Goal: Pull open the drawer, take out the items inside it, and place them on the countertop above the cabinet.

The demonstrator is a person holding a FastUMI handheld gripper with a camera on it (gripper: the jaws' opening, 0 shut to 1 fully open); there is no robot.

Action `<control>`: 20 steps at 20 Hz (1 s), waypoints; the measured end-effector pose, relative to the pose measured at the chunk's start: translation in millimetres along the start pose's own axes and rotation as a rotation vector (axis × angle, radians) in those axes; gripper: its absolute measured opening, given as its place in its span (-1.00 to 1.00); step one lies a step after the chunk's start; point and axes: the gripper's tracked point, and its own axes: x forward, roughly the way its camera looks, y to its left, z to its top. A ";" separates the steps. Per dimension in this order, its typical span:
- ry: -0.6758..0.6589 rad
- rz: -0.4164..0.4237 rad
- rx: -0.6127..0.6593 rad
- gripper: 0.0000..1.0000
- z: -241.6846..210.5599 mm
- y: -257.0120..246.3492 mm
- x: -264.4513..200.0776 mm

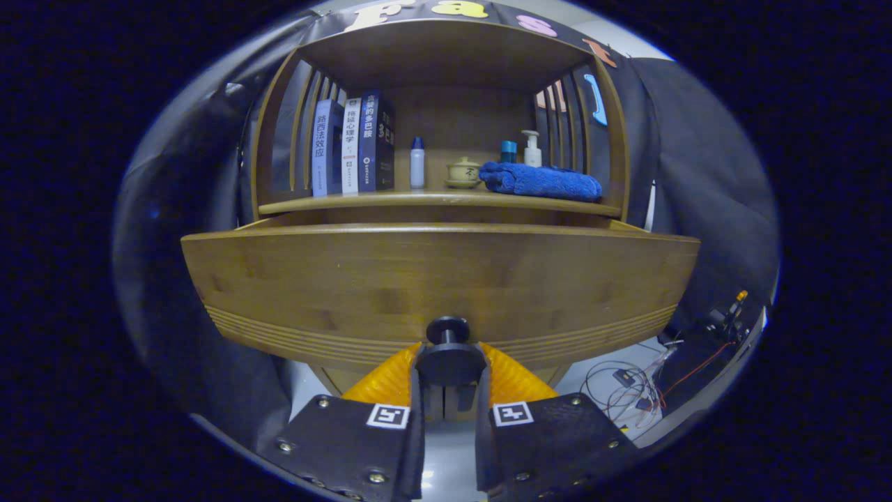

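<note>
Cabinet [446,56] fills my view, wood, slatted sides. Drawer [439,279] under the countertop [439,202] is pulled out toward me; its front panel blocks the inside, so I can't tell what's in it. On the countertop, left to right: three upright books [352,145], small bottle [417,162], lidded cup [463,173], folded blue towel [540,181] with a pump bottle [532,148] behind it. My gripper [449,373] is clamped on the drawer knob [449,348], one finger on each side. Loose wires [627,387] on the floor beyond.
</note>
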 end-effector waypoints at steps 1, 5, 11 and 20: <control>0.004 -0.001 0.000 -0.41 -2.9 0.3 -5.8; 0.010 0.005 -0.005 -0.41 -12.9 -1.7 -24.5; 0.021 0.007 -0.015 -0.41 -24.0 -1.6 -40.8; 0.047 0.003 -0.015 -0.34 -26.4 -2.8 -47.4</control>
